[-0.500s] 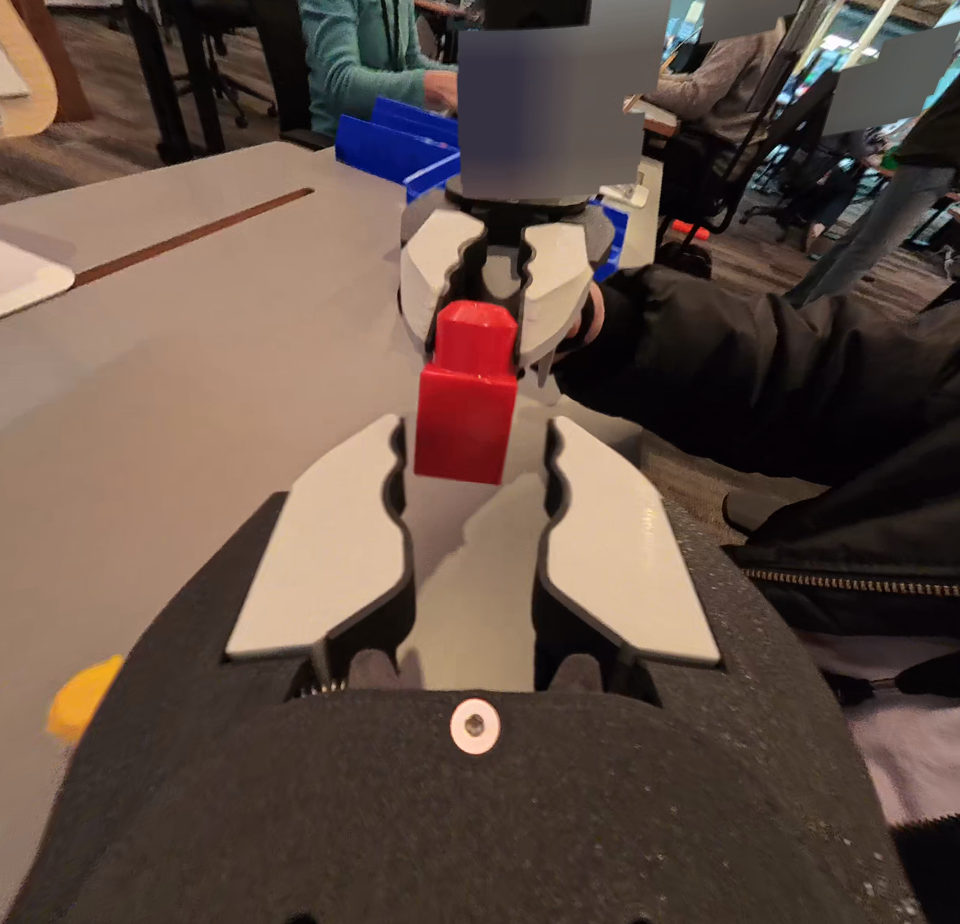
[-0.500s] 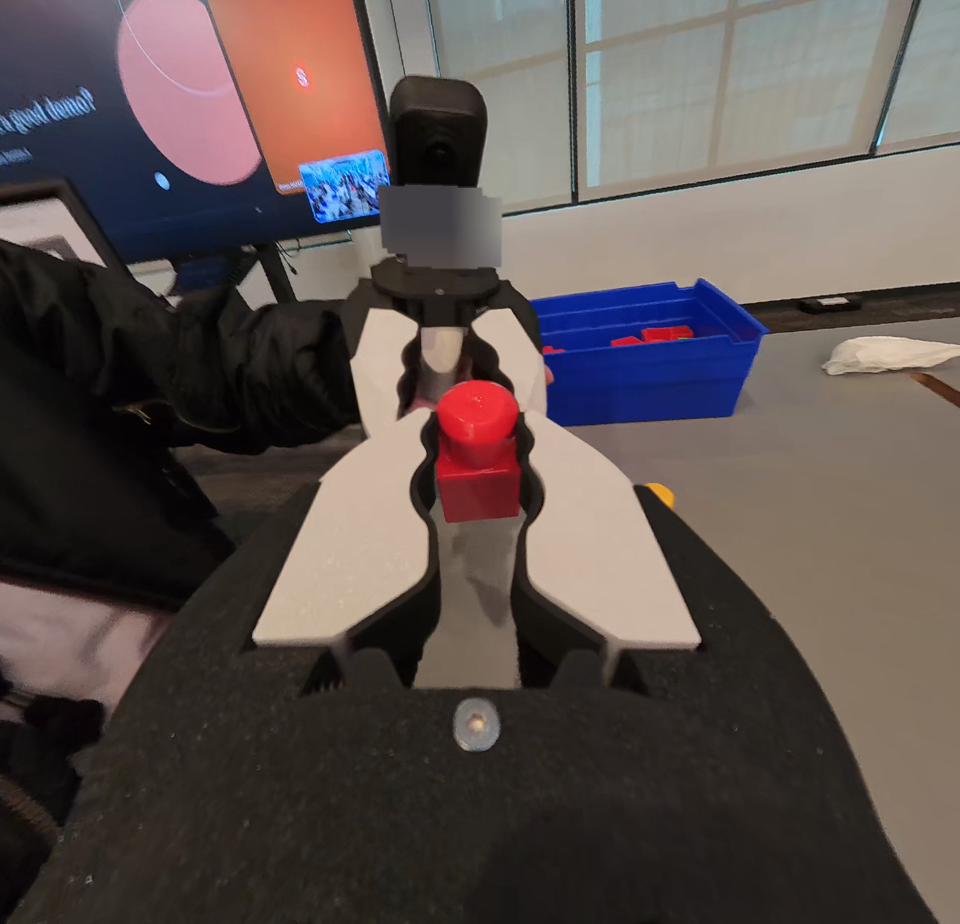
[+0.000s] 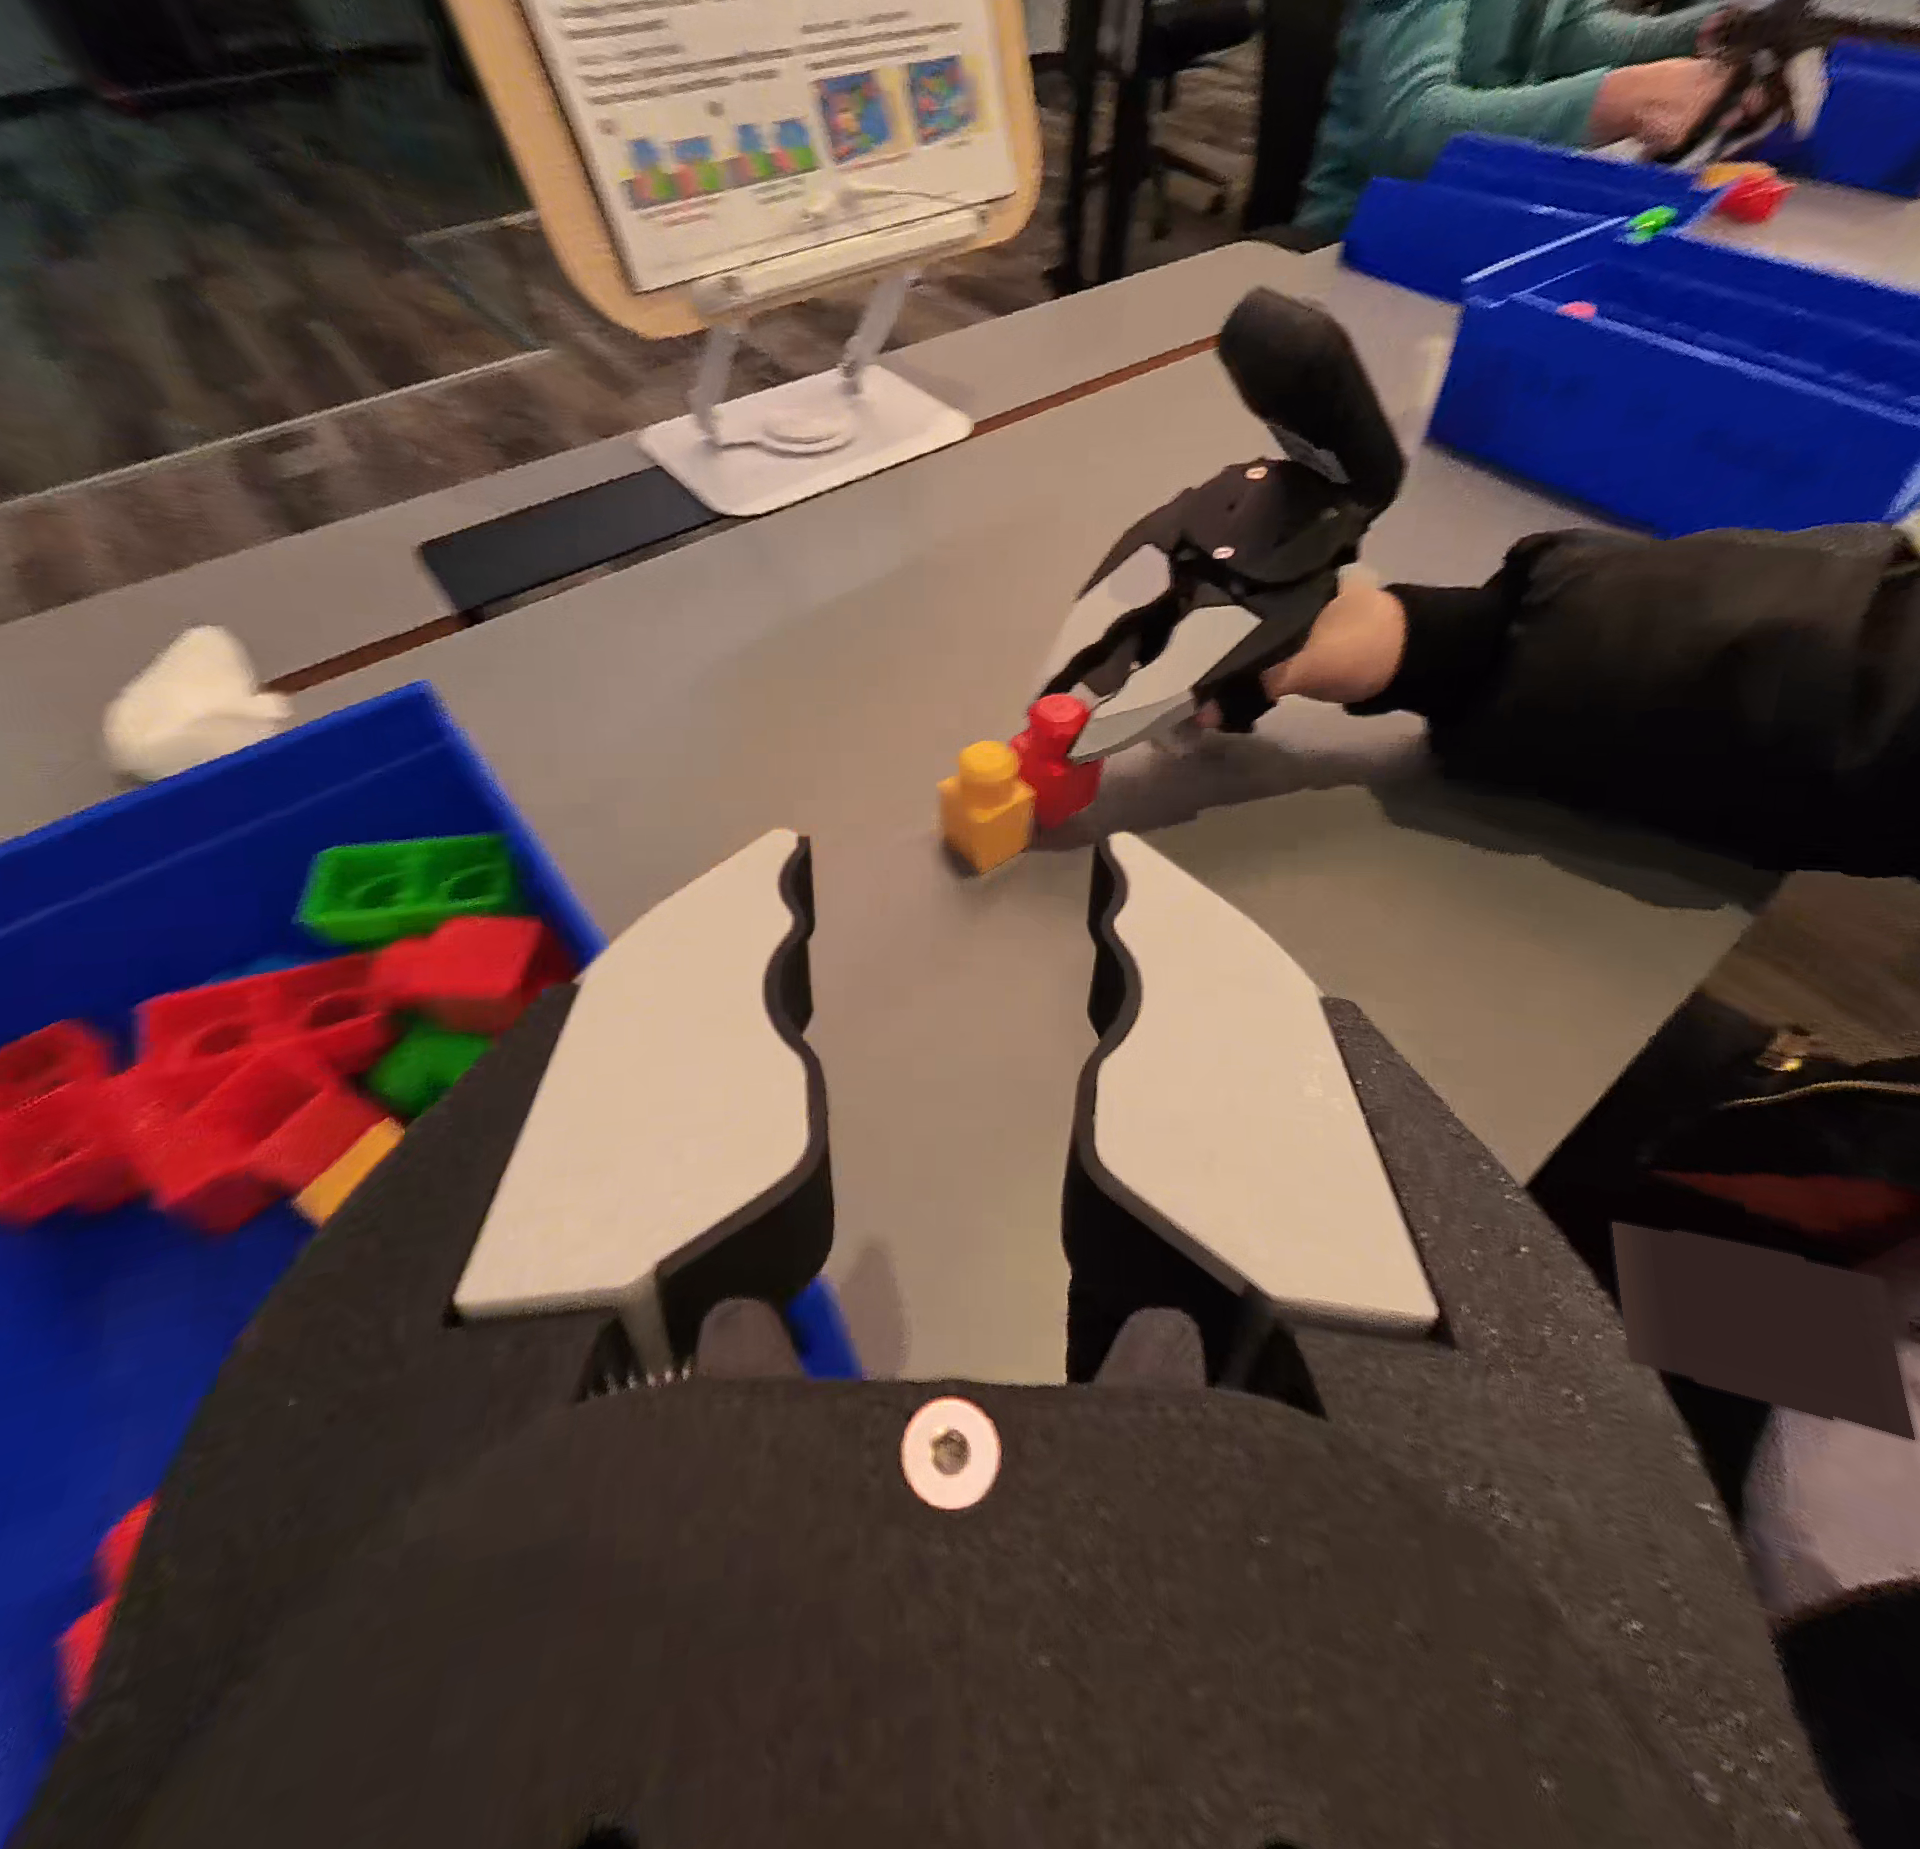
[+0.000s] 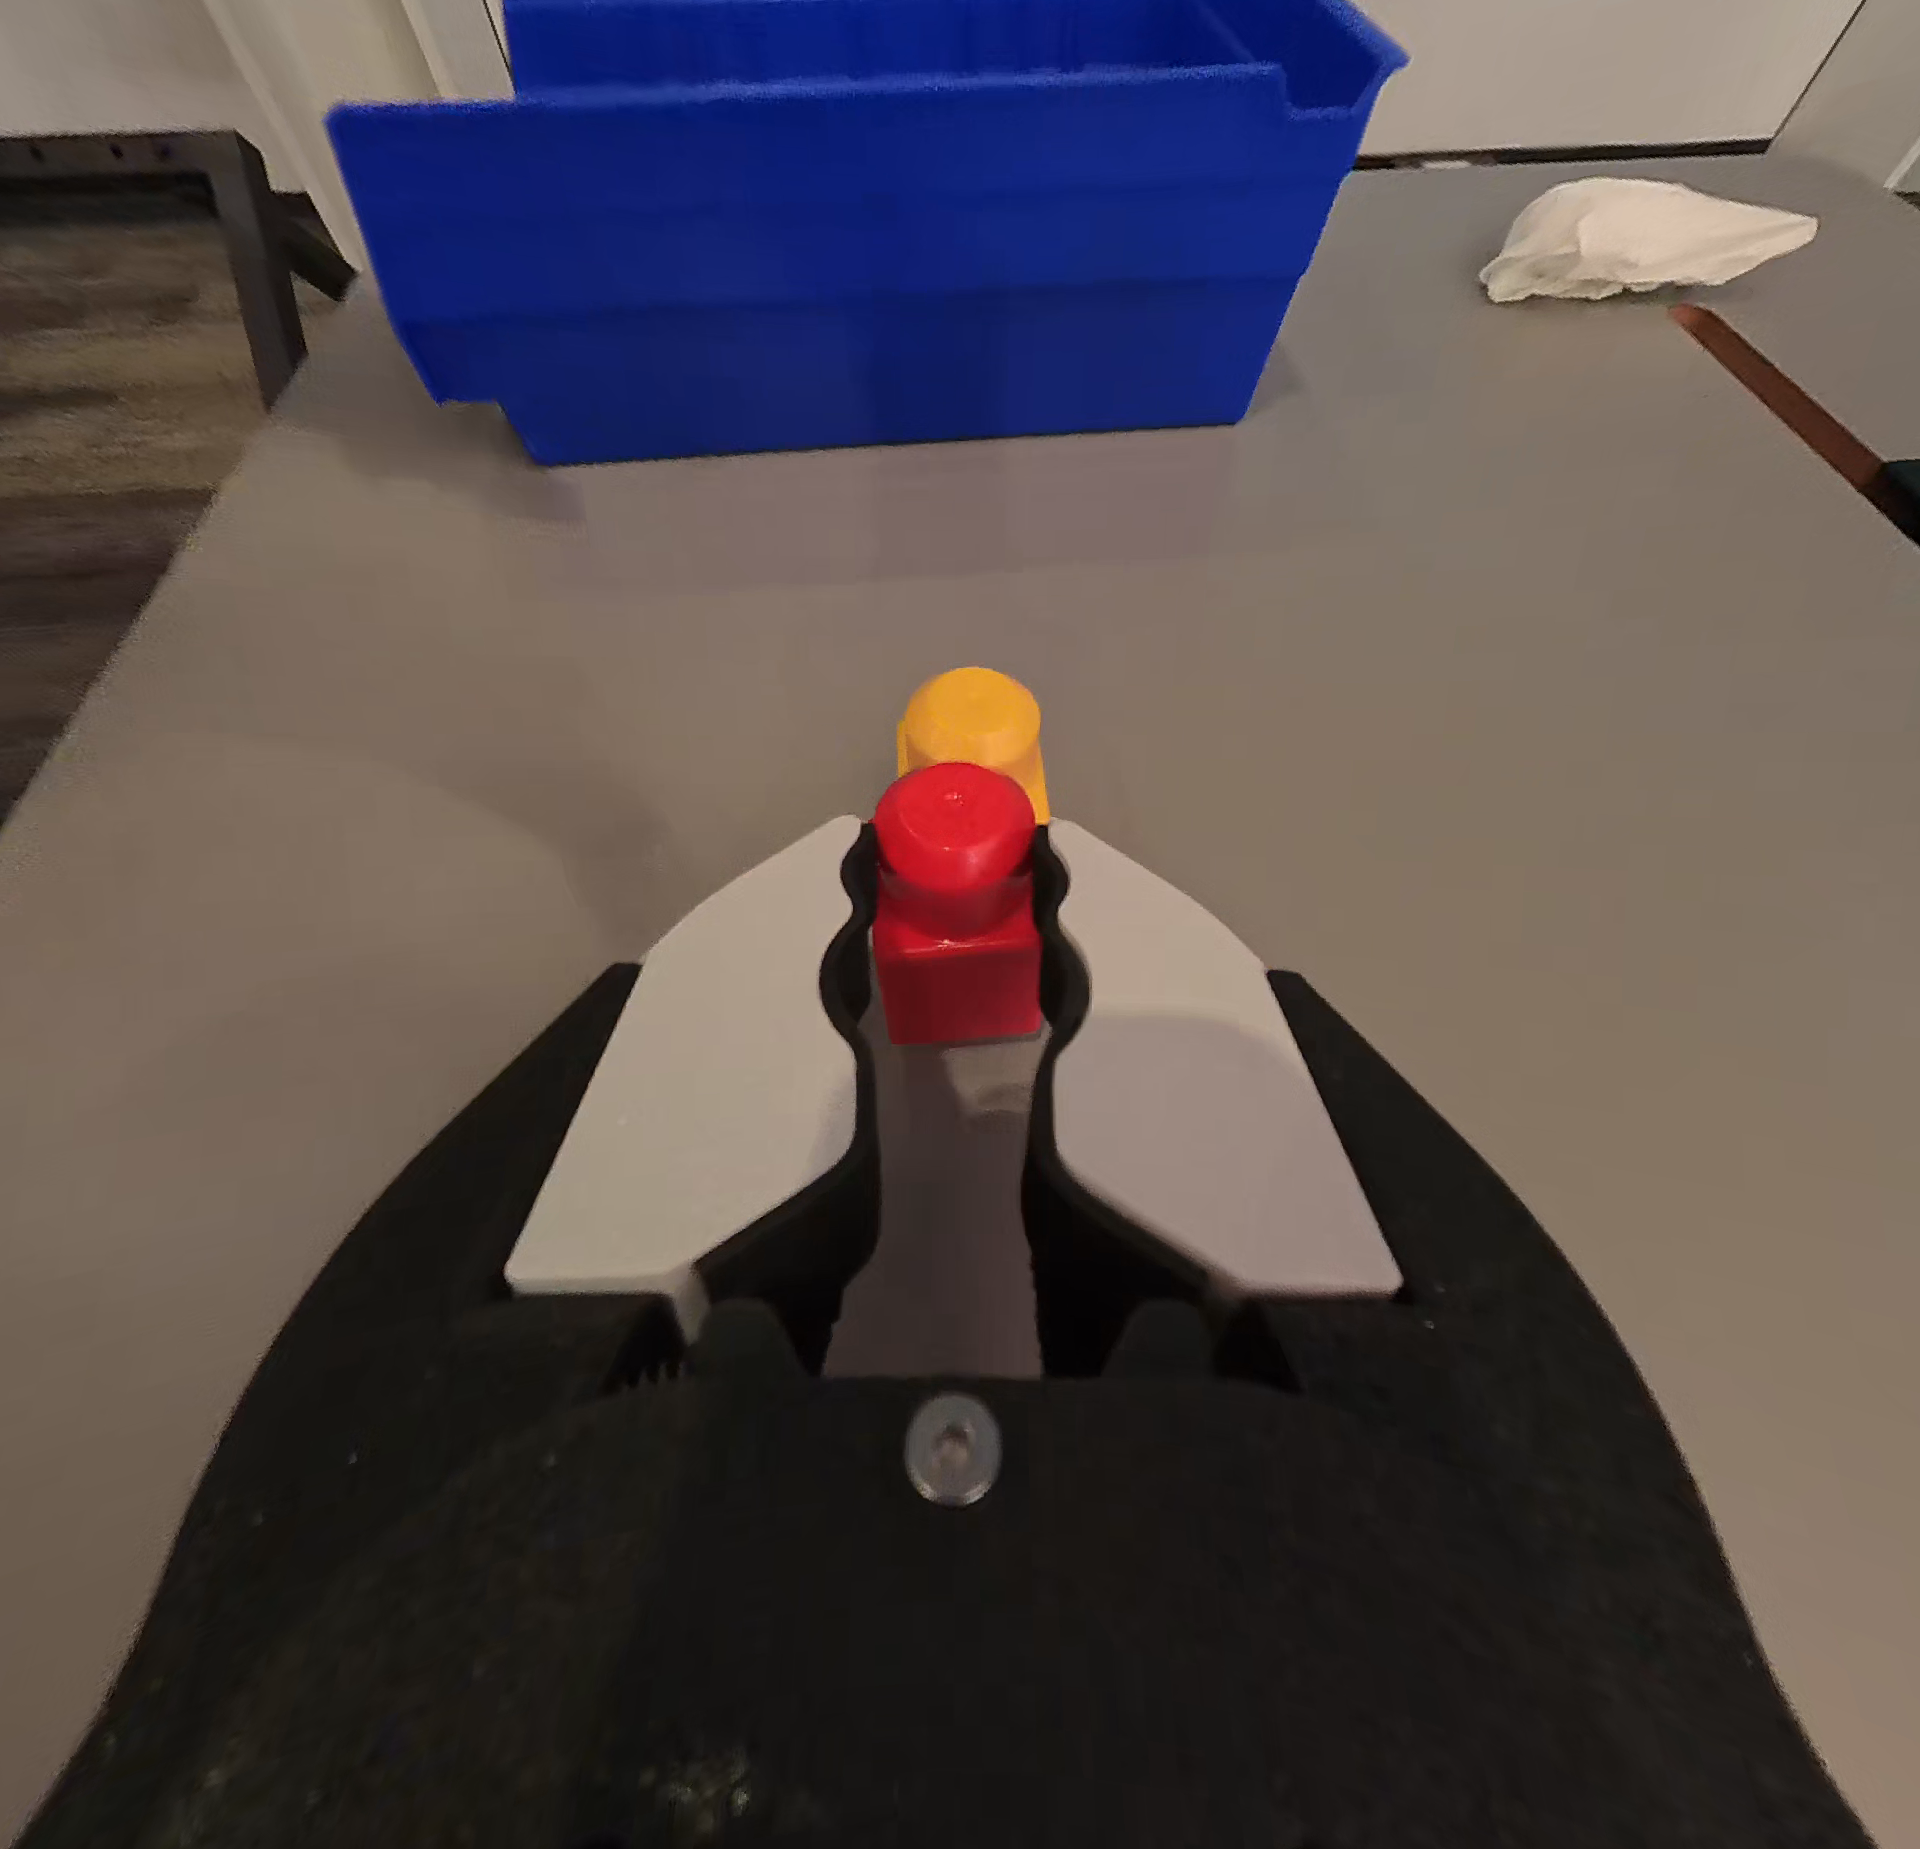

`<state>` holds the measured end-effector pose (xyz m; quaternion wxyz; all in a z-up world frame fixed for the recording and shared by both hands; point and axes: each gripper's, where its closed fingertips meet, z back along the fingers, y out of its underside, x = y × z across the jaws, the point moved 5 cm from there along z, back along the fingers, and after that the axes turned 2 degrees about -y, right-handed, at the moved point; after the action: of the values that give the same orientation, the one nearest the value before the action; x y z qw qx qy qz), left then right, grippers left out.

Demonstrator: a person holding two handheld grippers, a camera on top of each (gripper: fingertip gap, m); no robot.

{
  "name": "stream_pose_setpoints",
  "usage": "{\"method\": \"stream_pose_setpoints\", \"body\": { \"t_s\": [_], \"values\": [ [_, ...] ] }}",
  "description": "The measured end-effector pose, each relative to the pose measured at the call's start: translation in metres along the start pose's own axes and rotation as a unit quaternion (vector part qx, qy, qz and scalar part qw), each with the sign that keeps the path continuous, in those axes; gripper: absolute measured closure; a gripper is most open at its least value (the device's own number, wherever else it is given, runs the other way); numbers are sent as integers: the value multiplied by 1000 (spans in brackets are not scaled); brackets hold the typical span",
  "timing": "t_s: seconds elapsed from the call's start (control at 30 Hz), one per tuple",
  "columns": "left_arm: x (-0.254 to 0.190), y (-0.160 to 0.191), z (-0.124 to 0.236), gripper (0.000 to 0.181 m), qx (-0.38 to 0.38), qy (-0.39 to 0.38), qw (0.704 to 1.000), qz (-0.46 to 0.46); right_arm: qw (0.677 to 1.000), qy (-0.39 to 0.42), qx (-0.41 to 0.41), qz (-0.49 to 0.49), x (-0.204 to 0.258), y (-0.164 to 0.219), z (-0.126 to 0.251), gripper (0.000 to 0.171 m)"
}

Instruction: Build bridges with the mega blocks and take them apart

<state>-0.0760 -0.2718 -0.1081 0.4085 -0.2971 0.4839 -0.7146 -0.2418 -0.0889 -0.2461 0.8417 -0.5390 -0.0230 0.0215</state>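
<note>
A small red one-stud block (image 4: 956, 952) stands on the grey table right beside a yellow one-stud block (image 4: 971, 734). My right gripper (image 4: 954, 849) is shut on the red block's stud. In the left wrist view the same pair shows mid-table: the yellow block (image 3: 985, 807), the red block (image 3: 1058, 773) and the right gripper (image 3: 1081, 724) holding it from the right. My left gripper (image 3: 948, 859) is open and empty, held above the table short of the two blocks.
A blue bin (image 3: 239, 760) at the left holds several red and green blocks (image 3: 260, 1051). The bin (image 4: 852, 241) also stands beyond the blocks in the right wrist view. A white cloth (image 4: 1642, 241), a picture card on a stand (image 3: 790, 106) and more blue bins (image 3: 1683, 397) lie farther off. There is about 25 cm between the tips of the two grippers.
The right gripper has carried the red block down from mid-air and set it on the table beside the yellow block. My left gripper has drawn back and turned toward the bin, still open.
</note>
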Motion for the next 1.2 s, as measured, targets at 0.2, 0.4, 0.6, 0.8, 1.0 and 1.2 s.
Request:
{"method": "stream_pose_setpoints", "body": {
  "t_s": [0.2,0.4,0.6,0.8,1.0,1.2],
  "values": [
    [57,12,54,134,4,-108,994,4,1000,1,8,1,-3,9,-9,143],
    [112,46,55,136,52,-182,980,60,1000,4,-6,-12,-5,8,-3,122],
    [160,61,3,137,116,-211,968,74,999,19,-50,-11,1,-5,26,118],
    [195,64,-53,140,298,-134,911,-253,996,4,-83,-23,20,-13,68,118],
    [191,55,-95,135,333,-28,871,-360,994,-3,-97,-48,36,1,100,119],
    [191,51,-121,143,357,59,819,-445,983,-27,-142,-115,37,12,118,120]
  ]
}}
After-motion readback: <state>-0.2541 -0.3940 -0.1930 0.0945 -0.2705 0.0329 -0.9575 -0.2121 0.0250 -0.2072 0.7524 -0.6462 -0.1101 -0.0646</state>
